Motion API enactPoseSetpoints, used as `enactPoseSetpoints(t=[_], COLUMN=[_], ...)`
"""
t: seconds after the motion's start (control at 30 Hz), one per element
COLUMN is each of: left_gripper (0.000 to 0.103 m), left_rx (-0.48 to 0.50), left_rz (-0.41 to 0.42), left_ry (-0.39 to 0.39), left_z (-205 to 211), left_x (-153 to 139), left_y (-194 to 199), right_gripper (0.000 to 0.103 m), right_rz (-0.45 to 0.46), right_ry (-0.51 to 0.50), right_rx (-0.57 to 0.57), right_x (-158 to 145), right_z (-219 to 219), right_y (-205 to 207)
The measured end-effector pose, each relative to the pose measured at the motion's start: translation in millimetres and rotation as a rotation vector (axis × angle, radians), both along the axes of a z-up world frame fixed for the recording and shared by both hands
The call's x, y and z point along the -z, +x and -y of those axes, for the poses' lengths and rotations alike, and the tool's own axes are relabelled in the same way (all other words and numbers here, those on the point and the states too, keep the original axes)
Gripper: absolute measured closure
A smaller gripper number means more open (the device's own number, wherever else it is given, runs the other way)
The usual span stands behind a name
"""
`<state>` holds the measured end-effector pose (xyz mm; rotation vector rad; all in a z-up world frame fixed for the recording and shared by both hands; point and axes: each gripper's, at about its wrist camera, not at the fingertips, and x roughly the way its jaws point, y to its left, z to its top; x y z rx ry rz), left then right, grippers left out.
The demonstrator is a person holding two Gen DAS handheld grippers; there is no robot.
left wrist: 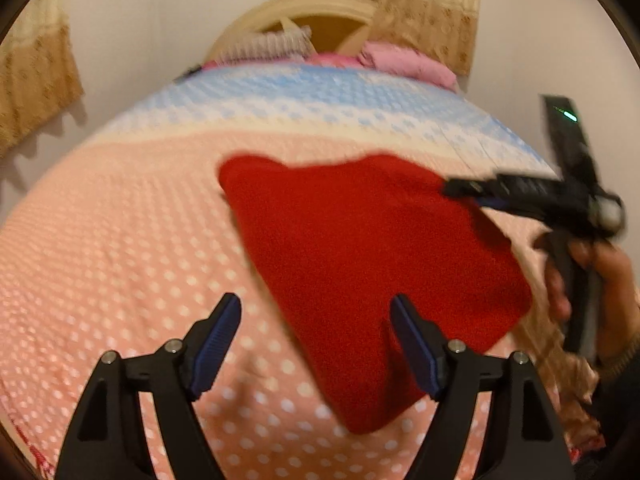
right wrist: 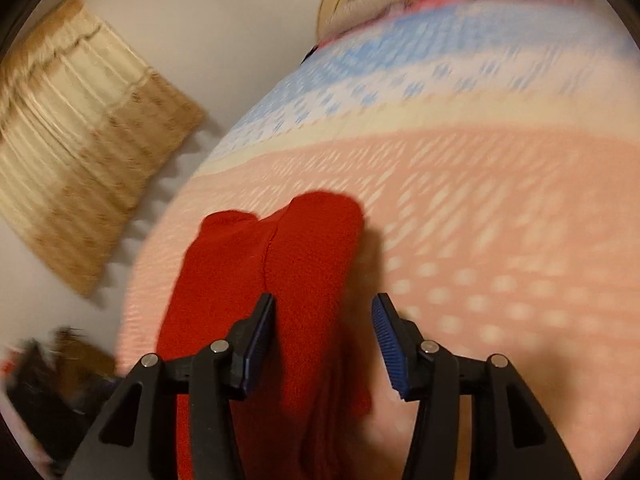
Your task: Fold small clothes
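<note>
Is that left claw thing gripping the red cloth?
No. The left gripper stands open above the bedspread, and its pads press on nothing; the red cloth lies loose beneath.

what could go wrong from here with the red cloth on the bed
1. Both grippers, left and right, are open with nothing clamped, so the red cloth lies loose and its fold may spring back.
2. The cloth's far end looks uneven, two lobes with a seam between; another fold could come out crooked.
3. The frames are blurred, which suggests fast motion. The right gripper sits at the cloth's edge and could snag it.
</note>
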<state>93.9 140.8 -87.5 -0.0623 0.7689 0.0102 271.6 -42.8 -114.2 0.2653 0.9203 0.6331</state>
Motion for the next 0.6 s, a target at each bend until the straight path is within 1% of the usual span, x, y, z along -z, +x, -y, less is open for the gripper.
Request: enactPoseSetpoints(t=[0.1, 0.13, 0.17, 0.23, 0.27, 0.4, 0.47, 0.53, 0.6], left_gripper=[0.020, 0.019, 0.017, 0.014, 0.014, 0.014, 0.014, 0.011, 0.010], left_rx=[-0.031, -0.033, -0.035, -0.047, -0.050, -0.058, -0.059, -0.060, -0.063], left_rz=[0.067, 0.088, 0.107, 0.137, 0.150, 0.190, 0.201, 0.209, 0.217], left_ry=[0.026, 0.028, 0.024, 0.020, 0.017, 0.011, 0.010, 0.010, 0.010], left_z=[-4, -5, -6, -10, -12, -17, -18, -18, -18], left_x=[-17, -21, -26, -35, -39, -52, -55, -58, -61], left_y=[-7, -8, -10, -14, -16, -22, -22, -21, -21], right_gripper=[0.049, 0.043, 0.041, 0.041, 0.041, 0.041, 0.041, 0.041, 0.040], right_rz=[0.134, 0.169, 0.217, 0.265, 0.296, 0.373, 0.406, 0.446, 0.474], right_ry=[-0.117, -0.139, -0.156, -0.160, -0.166, -0.158, -0.164, -0.175, -0.190], right_rx=[0.058, 0.061, 0.048, 0.032, 0.030, 0.016, 0.002, -0.012, -0.021], right_x=[-30, -38, -48, -61, -70, -94, -101, -109, -114], right_z=[2, 1, -1, -4, -5, -12, -17, -21, -30], right_y=[-34, -43, -56, -71, -80, -104, -116, -125, -134])
